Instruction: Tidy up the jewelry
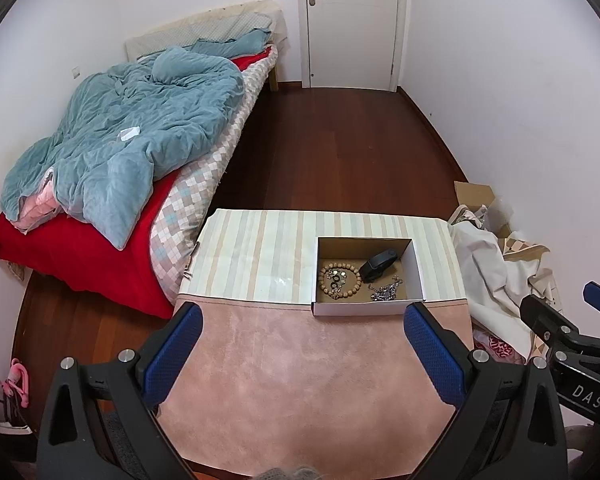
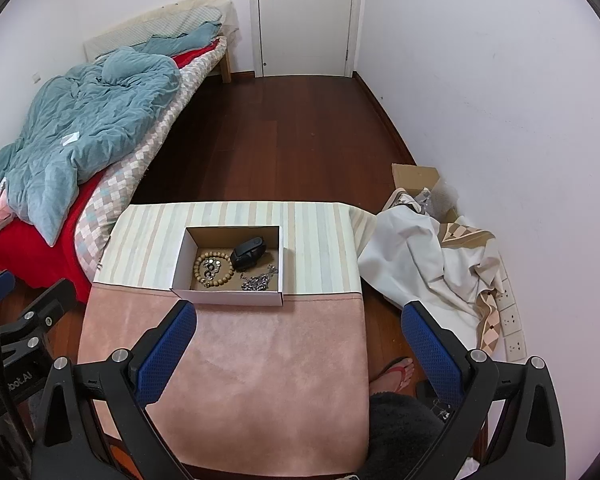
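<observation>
One open cardboard box (image 1: pixel 366 307) sits on the table (image 1: pixel 300 360). It holds, left to right, one wooden bead bracelet (image 1: pixel 339 276), one black band (image 1: pixel 378 264) and one silver chain (image 1: pixel 385 292). Left gripper (image 1: pixel 302 356) and right gripper (image 2: pixel 300 354) hover empty, jaws wide.

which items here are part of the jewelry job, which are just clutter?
Job:
box
bead bracelet
chain
black band
small rings inside the bracelet
left claw, right claw, both open

Clutter:
bed
blue duvet
white cloth
carton
door
</observation>
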Action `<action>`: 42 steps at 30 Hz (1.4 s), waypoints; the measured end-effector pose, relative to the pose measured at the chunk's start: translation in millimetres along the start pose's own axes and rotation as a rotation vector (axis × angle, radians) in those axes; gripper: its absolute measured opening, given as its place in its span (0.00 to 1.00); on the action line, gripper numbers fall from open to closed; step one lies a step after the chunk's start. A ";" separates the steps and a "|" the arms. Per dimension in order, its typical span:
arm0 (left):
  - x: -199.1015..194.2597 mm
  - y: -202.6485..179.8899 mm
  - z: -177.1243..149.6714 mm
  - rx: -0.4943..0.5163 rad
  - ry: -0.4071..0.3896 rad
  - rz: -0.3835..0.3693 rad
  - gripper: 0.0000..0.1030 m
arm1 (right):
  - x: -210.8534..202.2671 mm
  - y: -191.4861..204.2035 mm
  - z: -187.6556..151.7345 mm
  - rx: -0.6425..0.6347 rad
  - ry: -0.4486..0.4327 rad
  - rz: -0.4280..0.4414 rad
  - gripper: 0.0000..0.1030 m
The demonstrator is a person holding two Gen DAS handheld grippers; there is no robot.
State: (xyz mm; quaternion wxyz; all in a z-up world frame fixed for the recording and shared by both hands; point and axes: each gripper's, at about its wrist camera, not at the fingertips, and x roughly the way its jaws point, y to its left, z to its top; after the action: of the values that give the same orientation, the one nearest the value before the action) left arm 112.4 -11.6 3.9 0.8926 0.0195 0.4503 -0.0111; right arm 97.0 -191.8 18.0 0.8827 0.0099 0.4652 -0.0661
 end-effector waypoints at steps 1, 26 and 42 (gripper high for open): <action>-0.9 -0.6 -0.6 0.002 -0.003 0.001 1.00 | 0.4 -0.5 1.7 -0.001 -0.001 -0.002 1.00; -9.4 -0.5 -0.9 0.005 -0.012 -0.002 1.00 | -7.5 0.2 1.9 -0.021 -0.004 0.000 1.00; -12.3 0.3 1.4 0.005 -0.014 -0.004 1.00 | -9.6 -2.6 4.7 -0.023 -0.009 0.005 1.00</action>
State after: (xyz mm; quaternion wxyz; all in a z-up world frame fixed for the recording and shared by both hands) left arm 106.2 -11.4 14.6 0.8956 0.0209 0.4441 -0.0142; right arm 95.1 -193.7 28.7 0.8851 0.0006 0.4618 -0.0584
